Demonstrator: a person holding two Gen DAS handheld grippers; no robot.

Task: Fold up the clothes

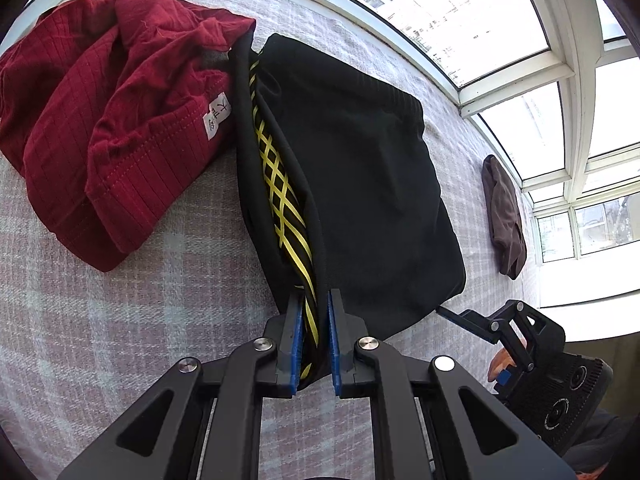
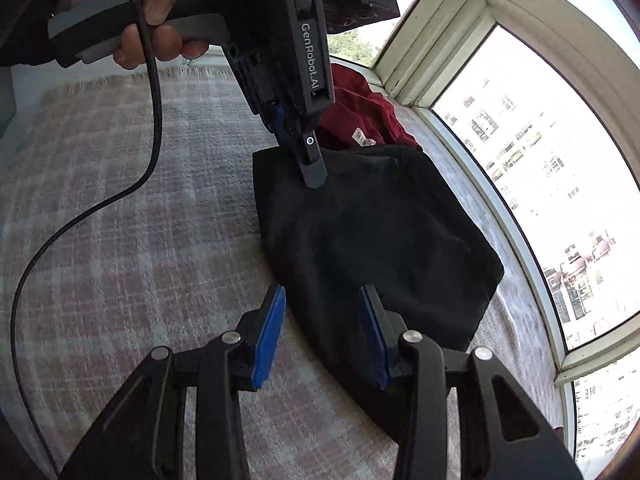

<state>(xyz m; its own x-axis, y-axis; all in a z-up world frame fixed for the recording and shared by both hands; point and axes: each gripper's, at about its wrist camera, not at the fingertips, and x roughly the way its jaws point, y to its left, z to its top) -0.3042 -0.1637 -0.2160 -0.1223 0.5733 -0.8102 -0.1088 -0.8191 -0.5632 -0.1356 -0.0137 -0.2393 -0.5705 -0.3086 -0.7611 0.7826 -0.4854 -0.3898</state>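
Observation:
A folded black garment (image 1: 360,160) with a yellow lattice stripe (image 1: 284,200) along its fold lies on the plaid blanket (image 1: 120,320). My left gripper (image 1: 316,296) is shut on its near folded edge, the striped cloth pinched between the blue pads. In the right wrist view the same black garment (image 2: 380,240) lies flat with the left gripper (image 2: 314,176) clamped at its far corner. My right gripper (image 2: 323,296) is open above the near corner; cloth lies under the jaws and the pads do not press it.
A crumpled red garment (image 1: 112,120) with a white label lies just left of the black one. A brown cloth (image 1: 504,216) sits by the window frame (image 1: 568,80). A black cable (image 2: 154,120) hangs from a hand (image 2: 160,40) over the blanket (image 2: 140,220).

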